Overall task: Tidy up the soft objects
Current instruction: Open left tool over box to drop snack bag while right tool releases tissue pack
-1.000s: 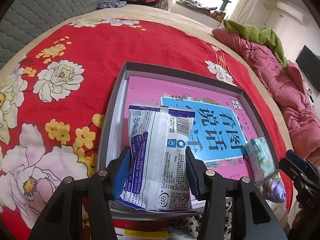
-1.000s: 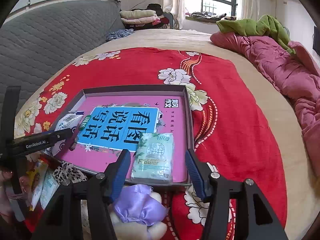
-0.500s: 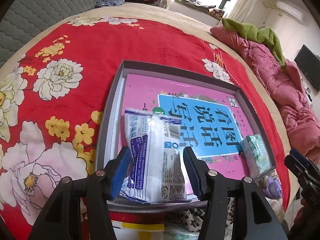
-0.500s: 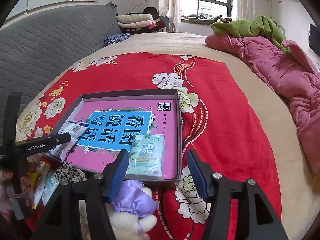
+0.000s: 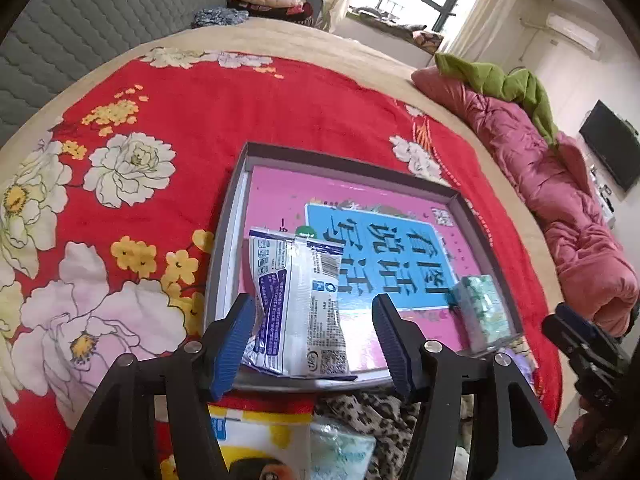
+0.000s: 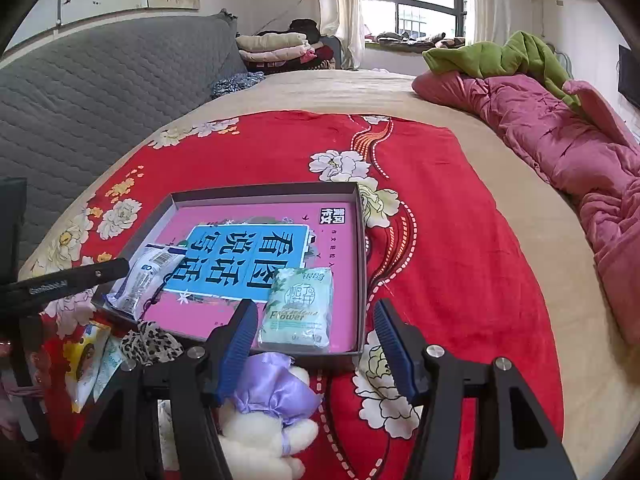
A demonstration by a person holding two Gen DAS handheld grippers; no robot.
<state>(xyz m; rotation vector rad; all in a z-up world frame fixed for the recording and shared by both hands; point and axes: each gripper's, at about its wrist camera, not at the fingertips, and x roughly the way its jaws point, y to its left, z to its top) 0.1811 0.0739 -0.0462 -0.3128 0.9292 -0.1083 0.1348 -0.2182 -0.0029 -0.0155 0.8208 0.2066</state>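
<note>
Now left gripper [image 5: 314,340] opening around white packet [image 5: 300,308] in tray [image 5: 476,216], right gripper [image 6: 314,344] open, empty.

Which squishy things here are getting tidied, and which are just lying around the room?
Part of the job:
- grey tray
- white and blue packet
- green tissue pack
- purple-bowed plush toy
- leopard-print cloth
- yellow packet

Just lying about:
- pink quilt
- green blanket
- folded clothes
- grey headboard
</note>
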